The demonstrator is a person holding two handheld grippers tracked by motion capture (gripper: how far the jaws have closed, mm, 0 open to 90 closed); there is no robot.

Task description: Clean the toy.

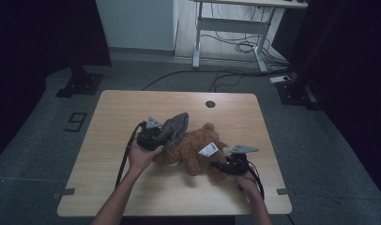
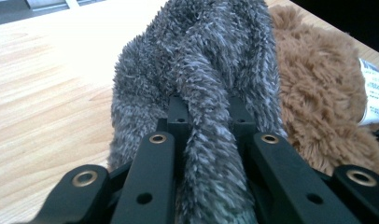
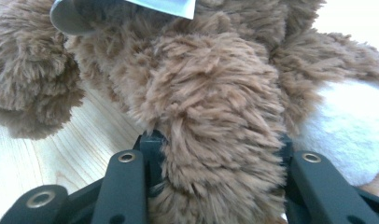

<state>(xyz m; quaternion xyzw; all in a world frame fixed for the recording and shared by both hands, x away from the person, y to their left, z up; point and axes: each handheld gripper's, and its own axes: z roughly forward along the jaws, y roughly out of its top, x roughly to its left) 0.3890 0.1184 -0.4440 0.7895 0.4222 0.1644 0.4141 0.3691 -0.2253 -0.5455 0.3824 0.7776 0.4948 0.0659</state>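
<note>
High view: a brown plush bear (image 1: pixel 198 150) lies on the wooden worktop (image 1: pixel 113 112), near its middle, with a white label (image 1: pixel 208 149) on its upper side. The left tongs (image 1: pixel 156 133) hold a grey fuzzy garment (image 1: pixel 175 125) raised at the bear's left end; the right tongs (image 1: pixel 222 165) sit at the bear's near right end. Left gripper view: the left tongs (image 2: pixel 208 112) are clenched on a bunched fold of the grey fuzzy garment (image 2: pixel 197 60), which stands up from the worktop (image 2: pixel 47 74) beside the brown plush bear (image 2: pixel 313 98). Right gripper view: the right tongs (image 3: pixel 215 140) are clenched on 1 thick limb of the brown plush bear (image 3: pixel 211 102), pinning it above the worktop (image 3: pixel 85 140). Judged progress: both grasps are secured, and the garment appears gathered at 1 end of the bear. Whether it is going on or coming off cannot be told; the garment's remaining travel along the body is the work left.
</note>
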